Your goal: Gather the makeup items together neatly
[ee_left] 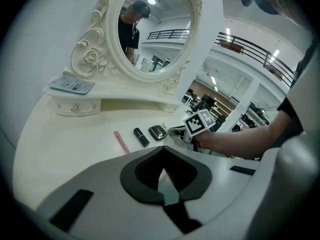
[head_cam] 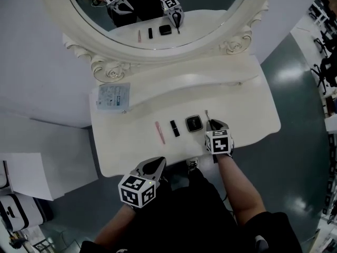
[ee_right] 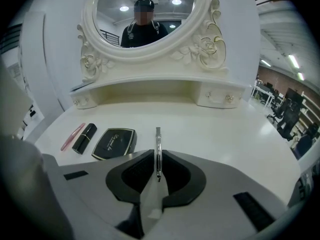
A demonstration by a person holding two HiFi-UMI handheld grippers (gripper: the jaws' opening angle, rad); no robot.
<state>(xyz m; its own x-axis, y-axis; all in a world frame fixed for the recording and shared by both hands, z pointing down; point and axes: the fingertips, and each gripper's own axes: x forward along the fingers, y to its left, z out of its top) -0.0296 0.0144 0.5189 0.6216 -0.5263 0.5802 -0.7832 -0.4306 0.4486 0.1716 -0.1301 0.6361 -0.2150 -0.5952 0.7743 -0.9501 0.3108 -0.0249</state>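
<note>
On the white vanity table [head_cam: 247, 115] a pink stick [head_cam: 159, 132], a black lipstick [head_cam: 175, 128] and a black compact [head_cam: 194, 123] lie in a row. Just right of the compact, my right gripper [head_cam: 212, 124] is shut on a thin silver metal tool [head_cam: 207, 115] that points toward the mirror. In the right gripper view the tool [ee_right: 158, 146] stands edge-on between the jaws, with the compact [ee_right: 115, 143], lipstick [ee_right: 84, 138] and pink stick [ee_right: 72, 136] to its left. My left gripper [head_cam: 157, 164] hangs at the table's front edge, its jaws together and empty [ee_left: 163, 149].
A raised shelf [head_cam: 179, 80] runs along the back under the ornate oval mirror [head_cam: 158, 15]. A pale blue packet [head_cam: 113, 95] lies on the shelf's left end. Two small drawers [ee_right: 222, 98] sit under the shelf. Grey floor surrounds the table.
</note>
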